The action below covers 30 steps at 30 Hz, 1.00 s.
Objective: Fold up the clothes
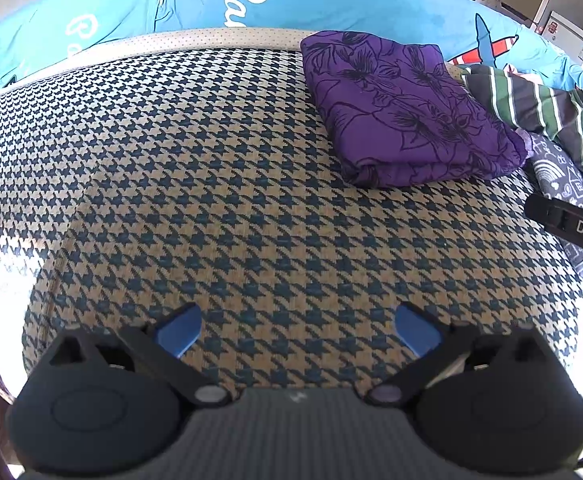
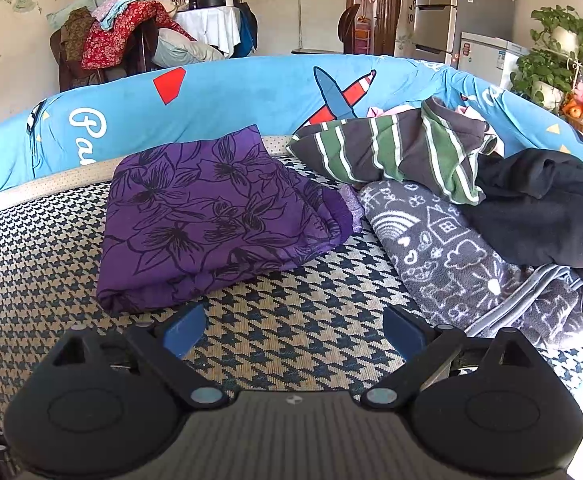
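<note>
Nearest the cameras, both claws stood wide apart and held nothing: the left gripper (image 1: 297,330) hovered over bare houndstooth, and the right gripper (image 2: 293,330) hung just short of the near fold of the purple floral garment (image 2: 215,216). That garment lay as a neat folded rectangle on the houndstooth mat (image 1: 171,184), which is how the task wants a piece to lie. Just beside it, on the right, a loose heap waited: a grey doodle-print fleece (image 2: 451,248) spread flat, a green-striped top (image 2: 403,152) crumpled over its far end, and a black garment (image 2: 543,212) slumped against both.

By my judgement, the scene fitted either a pause between pieces or a folded piece about to be moved aside. Whichever came, soft cloth would call for pinching a single layer at an edge or corner, both claws closing together, and lifting clear of the heap so that neighbours did not drag along.

Beyond the mat ran a pale dotted border, then a blue bolster (image 2: 251,92) printed with white script and a red-striped aeroplane. Farther off stood a chair piled with clothes (image 2: 103,36), a silver fridge (image 2: 439,8) and trailing pot plants (image 2: 559,52).
</note>
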Tool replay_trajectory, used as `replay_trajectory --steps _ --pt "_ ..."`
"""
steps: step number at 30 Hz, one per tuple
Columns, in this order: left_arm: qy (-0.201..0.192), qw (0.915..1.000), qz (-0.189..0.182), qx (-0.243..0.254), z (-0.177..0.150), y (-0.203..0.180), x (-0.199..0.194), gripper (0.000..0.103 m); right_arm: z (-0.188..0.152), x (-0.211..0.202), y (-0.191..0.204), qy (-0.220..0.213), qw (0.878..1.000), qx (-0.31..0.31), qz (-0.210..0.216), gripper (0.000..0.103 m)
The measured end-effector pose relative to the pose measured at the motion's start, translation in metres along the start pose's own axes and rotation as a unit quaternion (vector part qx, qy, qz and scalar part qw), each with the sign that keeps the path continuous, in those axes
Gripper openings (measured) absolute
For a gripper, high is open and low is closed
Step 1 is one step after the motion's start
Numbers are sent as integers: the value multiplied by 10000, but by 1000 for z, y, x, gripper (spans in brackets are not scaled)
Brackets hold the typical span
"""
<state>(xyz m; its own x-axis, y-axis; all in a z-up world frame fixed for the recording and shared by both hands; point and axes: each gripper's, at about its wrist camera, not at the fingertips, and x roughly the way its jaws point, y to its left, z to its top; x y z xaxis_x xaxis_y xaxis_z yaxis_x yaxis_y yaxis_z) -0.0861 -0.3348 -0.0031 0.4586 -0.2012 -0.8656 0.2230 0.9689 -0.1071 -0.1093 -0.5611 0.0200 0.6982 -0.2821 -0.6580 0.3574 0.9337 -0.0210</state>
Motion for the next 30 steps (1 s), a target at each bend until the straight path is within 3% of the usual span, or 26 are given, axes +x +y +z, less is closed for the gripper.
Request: replay_trajectory --steps 30 --pt "-79 10000 17 -36 -3 0 -5 103 1 2 10 20 9999 -135 8 96"
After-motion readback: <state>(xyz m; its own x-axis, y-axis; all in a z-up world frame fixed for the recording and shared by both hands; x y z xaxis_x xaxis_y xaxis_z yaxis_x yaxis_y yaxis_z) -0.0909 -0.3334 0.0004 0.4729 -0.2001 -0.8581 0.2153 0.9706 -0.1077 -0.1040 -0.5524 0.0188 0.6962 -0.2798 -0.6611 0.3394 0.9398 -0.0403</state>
